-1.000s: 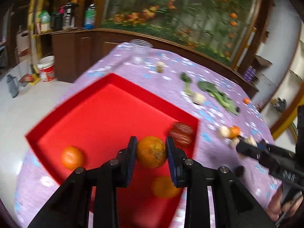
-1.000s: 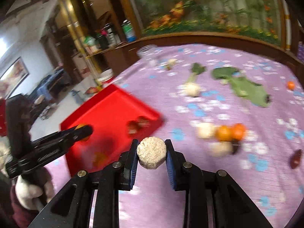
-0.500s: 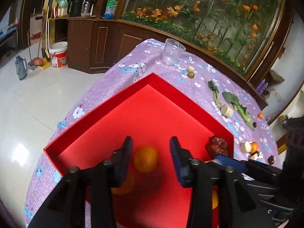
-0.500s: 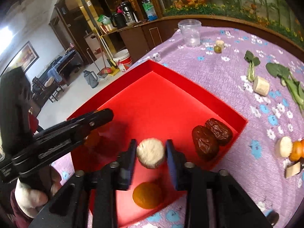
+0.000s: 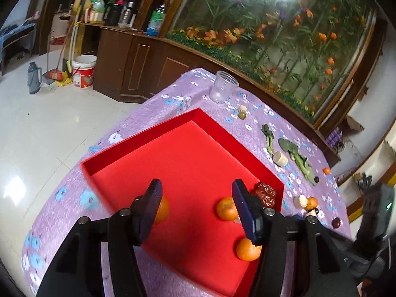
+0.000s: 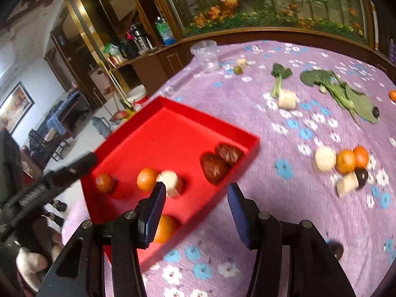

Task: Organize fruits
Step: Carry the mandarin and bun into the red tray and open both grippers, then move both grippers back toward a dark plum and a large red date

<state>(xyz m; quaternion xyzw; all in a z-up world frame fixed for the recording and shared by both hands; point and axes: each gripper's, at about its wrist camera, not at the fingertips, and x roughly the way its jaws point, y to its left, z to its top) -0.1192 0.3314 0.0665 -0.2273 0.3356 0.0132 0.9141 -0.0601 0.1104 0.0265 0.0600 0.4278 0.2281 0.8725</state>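
1. left gripper (image 5: pixel 196 208) hangs over the red tray (image 5: pixel 138 136), jaws spread wide and holding nothing.
2. in the right wrist view the tray holds, left to right along its near part, a small orange (image 6: pixel 105 182), a second orange (image 6: pixel 146 178) and a pale round piece (image 6: pixel 170 182) touching it; a third orange (image 6: pixel 165 227) lies nearest the camera, partly hidden by a finger.
3. two dark wrinkled dates (image 6: pixel 219 159) sit together in the tray's right corner.
4. right gripper (image 6: pixel 196 214) hovers across the tray's near edge, jaws wide, nothing between them.
5. on the purple cloth (image 6: pixel 284 198), well apart from the tray, a cluster waits: a pale ball (image 6: pixel 325 159), two oranges (image 6: pixel 352 160), a pale chunk (image 6: pixel 347 186) and a dark fruit (image 6: pixel 361 177), all touching or just beside one another.
6. greens (image 6: pixel 341 91) and a clear cup (image 6: pixel 206 55) lie farther back.
7. judged step: both grippers are empty between placements, and the tray is partly filled.
8. next calls for the right gripper to swing to that cluster, picking one orange without nudging its neighbours; they could roll.
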